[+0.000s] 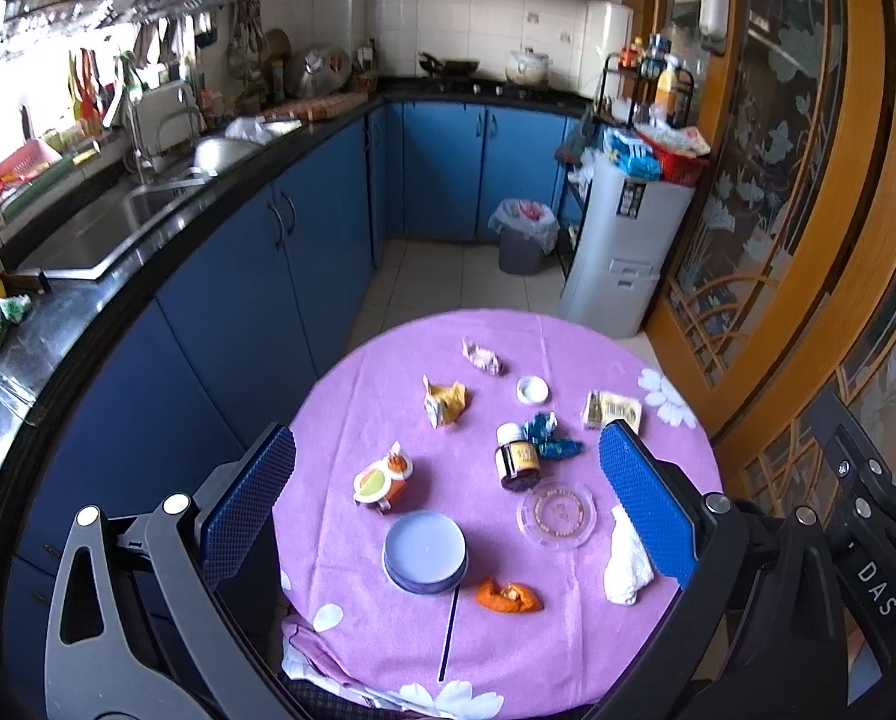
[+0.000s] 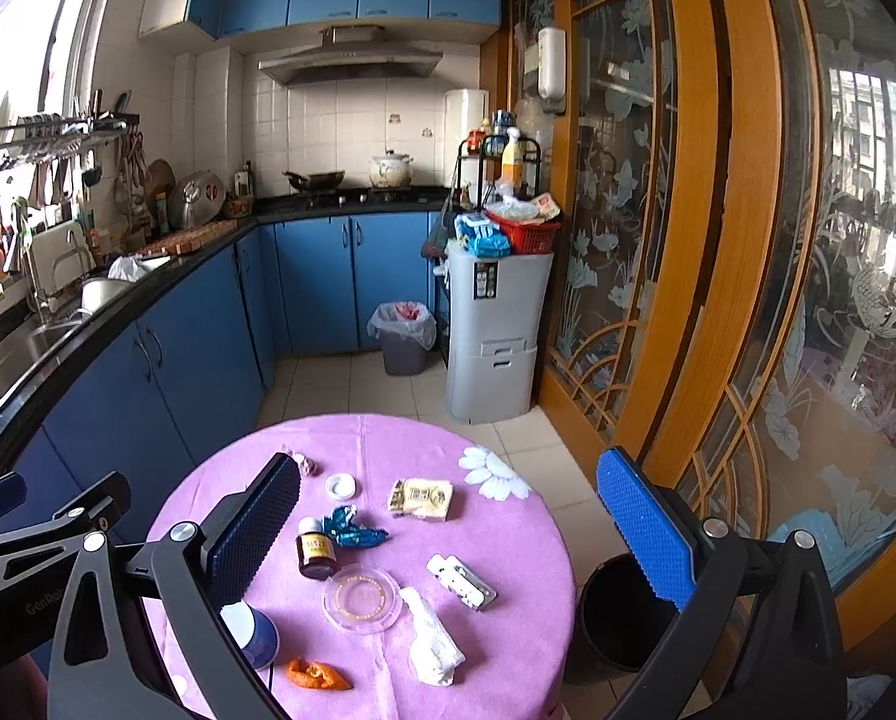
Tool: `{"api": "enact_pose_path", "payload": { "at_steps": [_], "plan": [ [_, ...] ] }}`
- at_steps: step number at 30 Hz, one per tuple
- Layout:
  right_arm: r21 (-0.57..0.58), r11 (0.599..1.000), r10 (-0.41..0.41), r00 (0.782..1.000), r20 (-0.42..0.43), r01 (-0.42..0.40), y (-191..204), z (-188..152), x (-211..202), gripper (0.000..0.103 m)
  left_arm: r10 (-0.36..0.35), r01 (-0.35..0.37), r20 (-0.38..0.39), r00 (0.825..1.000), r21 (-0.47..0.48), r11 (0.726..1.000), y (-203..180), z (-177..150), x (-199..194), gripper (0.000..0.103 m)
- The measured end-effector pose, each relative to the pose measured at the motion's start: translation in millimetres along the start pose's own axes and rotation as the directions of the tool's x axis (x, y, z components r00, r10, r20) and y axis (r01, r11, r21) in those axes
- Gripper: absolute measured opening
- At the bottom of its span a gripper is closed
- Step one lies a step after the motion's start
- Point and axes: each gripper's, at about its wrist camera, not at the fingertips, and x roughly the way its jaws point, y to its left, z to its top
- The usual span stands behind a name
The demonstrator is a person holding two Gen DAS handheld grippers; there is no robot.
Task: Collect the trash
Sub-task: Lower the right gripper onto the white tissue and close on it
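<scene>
A round table with a purple cloth (image 1: 387, 630) (image 2: 508, 600) carries scattered trash. In the left wrist view I see a crumpled white tissue (image 1: 625, 564), an orange peel (image 1: 508, 595), a blue foil wrapper (image 1: 547, 435), a yellow wrapper (image 1: 444, 402), a pink wrapper (image 1: 482, 355) and a yellow packet (image 1: 613, 409). The right wrist view shows the tissue (image 2: 432, 639), the peel (image 2: 315, 675), the blue wrapper (image 2: 351, 531), a blister pack (image 2: 461, 582) and the packet (image 2: 420, 498). My left gripper (image 1: 448, 492) and right gripper (image 2: 448, 522) hover above the table, both open and empty.
A small dark bottle (image 1: 517, 462), a clear lid (image 1: 557, 513), a blue cup (image 1: 425, 551), a white cap (image 1: 532, 390) and a small carton (image 1: 383, 479) also sit on the table. A dark bin (image 2: 622, 615) stands right of the table. A lined bin (image 2: 402, 330) stands by the cabinets.
</scene>
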Motion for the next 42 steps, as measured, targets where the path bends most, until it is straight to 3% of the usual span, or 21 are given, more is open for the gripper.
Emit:
{"api": "enact_pose_path", "payload": {
  "at_steps": [6, 10, 14, 18, 20, 24, 28, 34, 42],
  "plan": [
    [-0.003, 1.0, 0.008, 0.992, -0.128, -0.008, -1.6, -12.6, 34.5, 0.097, -0.032, 0.035, -0.142, 0.989, 0.017, 0.999, -0.5, -11.5, 39.0, 0.1],
    [-0.026, 1.0, -0.017, 0.966, -0.26, 0.01, -3.3, -38.9, 73.7, 0.097, -0.037, 0.054, -0.268, 0.963, 0.055, 0.997, -1.4, -32.3, 78.1, 0.1],
    [-0.046, 0.999, -0.029, 0.912, -0.41, 0.012, -7.5, -74.0, 111.5, 0.097, -0.019, 0.055, -0.387, 0.922, 0.082, 0.995, 0.0, -64.1, 117.6, 0.1],
    [-0.045, 0.999, -0.021, 0.85, -0.527, -0.003, -11.4, -104.1, 136.9, 0.097, 0.008, 0.035, -0.508, 0.861, 0.073, 0.997, 8.3, -95.3, 151.4, 0.1],
    [-0.054, 0.998, -0.019, 0.812, -0.583, -0.015, -10.8, -121.2, 148.9, 0.097, 0.02, 0.017, -0.532, 0.847, 0.064, 0.998, 11.7, -103.9, 161.5, 0.1],
    [-0.063, 0.997, -0.015, 0.771, -0.637, -0.033, -9.0, -140.0, 163.4, 0.097, 0.033, -0.006, -0.568, 0.822, 0.05, 0.999, 16.8, -116.9, 175.5, 0.1],
    [-0.071, 0.996, -0.01, 0.746, -0.666, -0.05, -7.1, -146.5, 173.3, 0.097, 0.053, -0.029, -0.572, 0.818, 0.051, 0.998, 18.1, -121.4, 182.6, 0.1],
    [-0.098, 0.992, -0.005, 0.737, -0.676, -0.083, 2.4, -147.5, 184.9, 0.097, 0.044, -0.039, -0.594, 0.803, 0.02, 0.999, 23.2, -121.4, 194.9, 0.094],
    [-0.091, 0.992, -0.007, 0.701, -0.713, -0.083, 0.0, -156.0, 203.9, 0.097, 0.047, -0.039, -0.616, 0.787, 0.026, 0.999, 23.3, -124.3, 208.8, 0.094]
  ]
}}
